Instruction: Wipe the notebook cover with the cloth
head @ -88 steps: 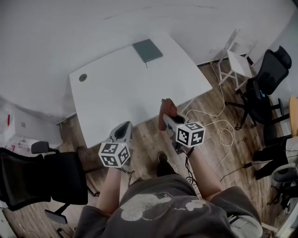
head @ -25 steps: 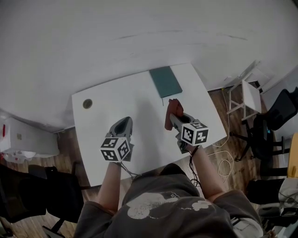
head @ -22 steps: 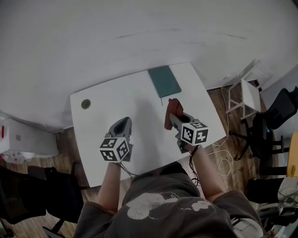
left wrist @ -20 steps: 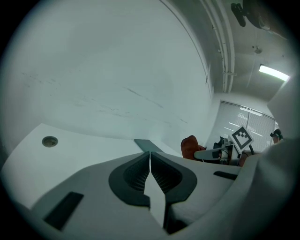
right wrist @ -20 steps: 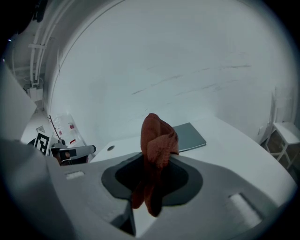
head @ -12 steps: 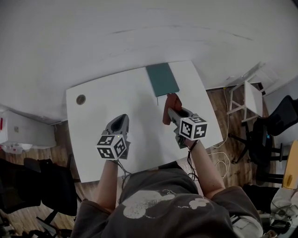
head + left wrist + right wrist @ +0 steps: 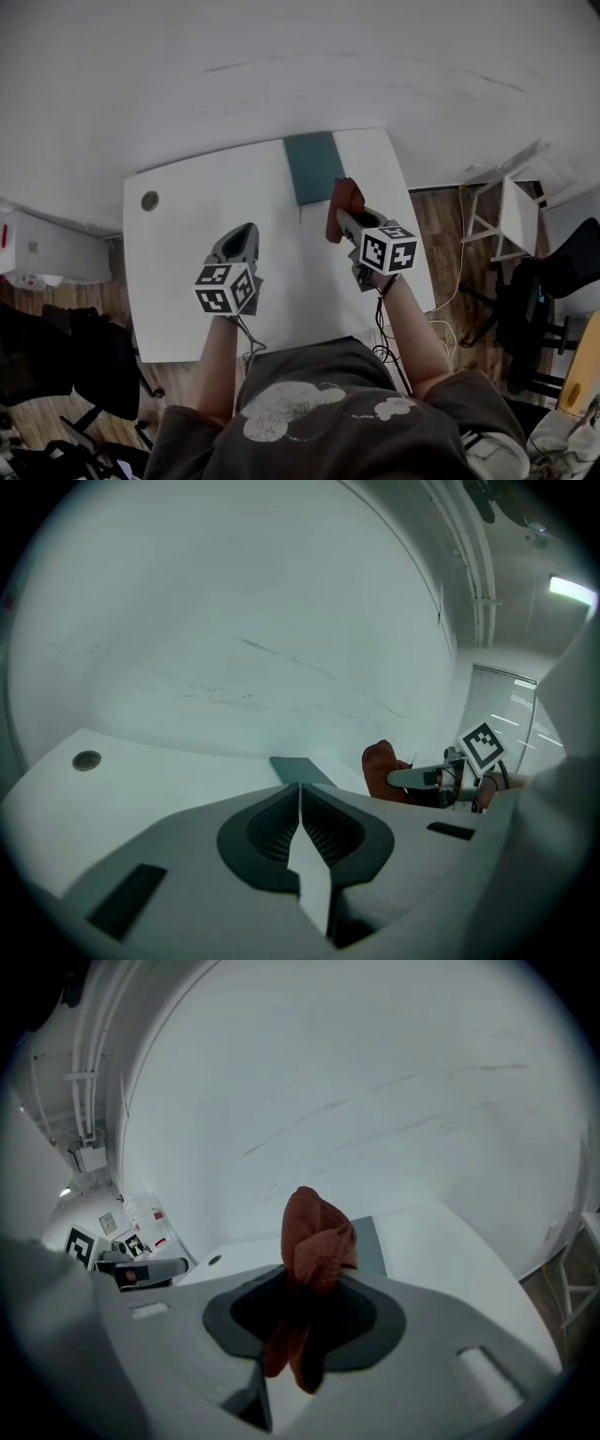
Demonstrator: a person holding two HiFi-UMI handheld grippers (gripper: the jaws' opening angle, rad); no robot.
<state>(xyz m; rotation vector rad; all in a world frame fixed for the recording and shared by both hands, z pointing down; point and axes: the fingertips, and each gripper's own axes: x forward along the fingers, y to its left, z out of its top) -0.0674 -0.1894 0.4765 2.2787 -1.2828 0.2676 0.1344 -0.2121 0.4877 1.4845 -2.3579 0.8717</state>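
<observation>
A dark teal notebook [image 7: 311, 167] lies flat at the far edge of the white table [image 7: 187, 234]; its corner shows in the left gripper view [image 7: 298, 769] and behind the cloth in the right gripper view [image 7: 367, 1241]. My right gripper [image 7: 339, 217] is shut on a rust-red cloth [image 7: 343, 204], bunched up between its jaws [image 7: 314, 1260], held above the table just short of the notebook's near right corner. My left gripper [image 7: 242, 246] hovers over the table's middle, jaws shut with nothing in them [image 7: 300, 803].
A round grommet [image 7: 149, 200] sits in the table's far left corner. A white wall runs behind the table. A white chair [image 7: 511, 211] and black office chairs [image 7: 562, 272] stand on the wood floor to the right, with cables [image 7: 450, 300] trailing near the table's right edge.
The person has stepped up to the table. Both grippers have moved forward over it, and the right one has carried the cloth up close to the notebook.
</observation>
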